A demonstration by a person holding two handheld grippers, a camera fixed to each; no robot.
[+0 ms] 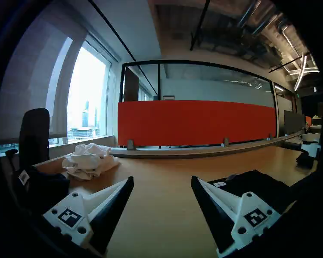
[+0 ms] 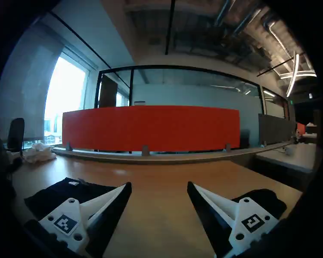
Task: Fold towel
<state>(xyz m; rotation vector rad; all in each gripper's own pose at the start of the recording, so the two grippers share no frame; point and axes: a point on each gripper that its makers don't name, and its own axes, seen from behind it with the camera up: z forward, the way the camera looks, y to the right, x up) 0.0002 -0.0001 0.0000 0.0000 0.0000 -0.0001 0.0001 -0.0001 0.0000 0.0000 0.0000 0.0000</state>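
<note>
My left gripper (image 1: 162, 182) is open over the bare wooden table (image 1: 170, 206), nothing between its fingers. A black towel (image 1: 256, 187) lies flat to its right, partly behind the right finger. More dark cloth (image 1: 38, 187) sits at its left. A heap of white towels (image 1: 90, 161) rests farther back on the left. My right gripper (image 2: 159, 187) is open too, low above the table (image 2: 161, 215). A flat black towel (image 2: 66, 191) with a small white tag lies left of it, and another dark cloth (image 2: 265, 202) sits behind its right finger. The white towels (image 2: 38, 152) lie far left.
An orange divider panel (image 1: 196, 122) runs along the table's far edge. A black office chair (image 1: 34, 137) stands at the left by the window. Other desks (image 2: 293, 157) with small items stand to the right.
</note>
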